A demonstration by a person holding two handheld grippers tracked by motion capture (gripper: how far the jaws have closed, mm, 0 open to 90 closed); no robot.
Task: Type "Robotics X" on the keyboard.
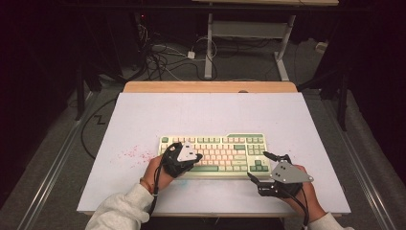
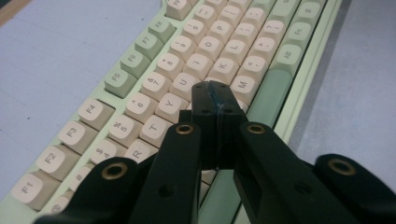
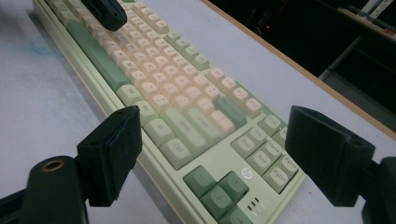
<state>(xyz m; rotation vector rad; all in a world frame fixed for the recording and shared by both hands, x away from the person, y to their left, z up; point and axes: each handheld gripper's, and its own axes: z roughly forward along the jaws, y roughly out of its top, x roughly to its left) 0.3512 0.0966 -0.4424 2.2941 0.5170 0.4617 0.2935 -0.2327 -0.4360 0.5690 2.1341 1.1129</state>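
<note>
- The table [image 1: 143, 115] is a broad pale top with a wooden strip along its far edge; a patch of reddish specks [image 1: 131, 154] marks it just left of the keyboard.
- The keyboard [image 1: 225, 143] lies flat on the near half of the table, roughly at the middle, its long side running left to right. Its case is pale green, with cream letter keys, green function and modifier keys, and a darker green arrow cluster [image 3: 217, 186] at its right end.
- The right tool [image 1: 268, 167] hovers at the keyboard's near right corner, just off the arrow keys, held in the person's right hand [image 1: 306, 191]. In the right gripper view its two black jaws stand wide apart with nothing between them, and the keyboard's right end shows through the gap.
- The left tool [image 1: 182, 158] sits over the left part of the key field, held in the left hand [image 1: 158, 175]. In the left gripper view its jaws are pressed together, pad against pad, with nothing caught between; the tips are down among the letter keys beside the U key [image 2: 183, 84] and the M key [image 2: 243, 85]. Whether the tips actually touch a key I cannot tell.
</note>
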